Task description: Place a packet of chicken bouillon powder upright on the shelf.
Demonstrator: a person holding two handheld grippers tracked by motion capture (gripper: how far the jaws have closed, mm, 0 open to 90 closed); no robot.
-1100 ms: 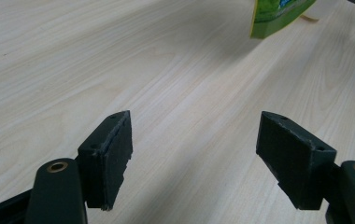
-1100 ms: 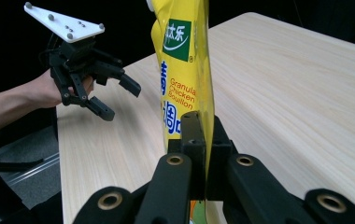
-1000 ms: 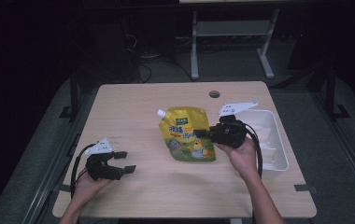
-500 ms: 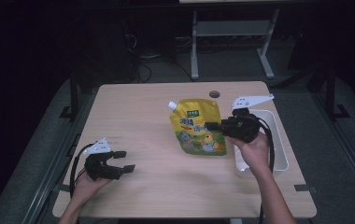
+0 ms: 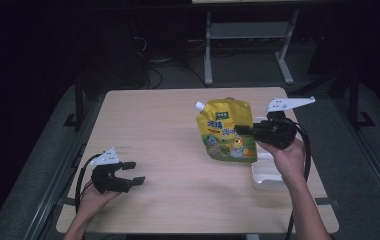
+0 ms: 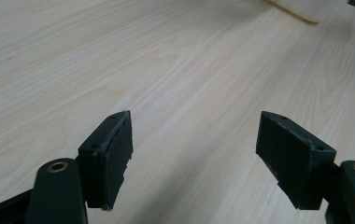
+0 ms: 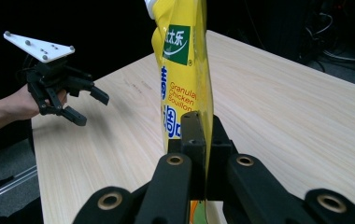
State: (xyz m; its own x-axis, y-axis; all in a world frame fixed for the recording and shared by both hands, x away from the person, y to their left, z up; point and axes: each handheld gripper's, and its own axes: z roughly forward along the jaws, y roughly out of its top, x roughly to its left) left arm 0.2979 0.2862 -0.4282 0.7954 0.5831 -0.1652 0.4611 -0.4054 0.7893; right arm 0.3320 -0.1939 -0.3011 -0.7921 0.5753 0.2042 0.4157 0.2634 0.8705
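1. Nearest, at the table's (image 5: 178, 150) front left corner, a person's left hand (image 5: 94, 192) holds the left gripper (image 5: 130, 172) low over the pale wood, its black jaws spread wide with nothing between them.
2. From the left gripper view, only bare wood grain lies between the parted pads (image 6: 112, 154), and the corner of a pale container (image 6: 301, 7) is cut off at the top edge.
3. Farther in, on the right side, the right hand (image 5: 288, 155) holds the right gripper (image 5: 243, 131), its jaws clamped flat on the edge of a yellow pouch (image 5: 226, 131).
4. The pouch hangs upright above the table, white spout (image 5: 199, 105) at its upper left, and it overlaps the left side of the white tray (image 5: 268, 175), so much of the tray is hidden behind the pouch and the hand.
5. In the right gripper view the pouch (image 7: 180, 70) is seen nearly edge-on; its top is cut off and only part of the print is readable, including "Granular Chicken Bouillon".
6. Beyond the table, a metal stand (image 5: 248, 45) and cables sit in deep shadow and are hard to make out.
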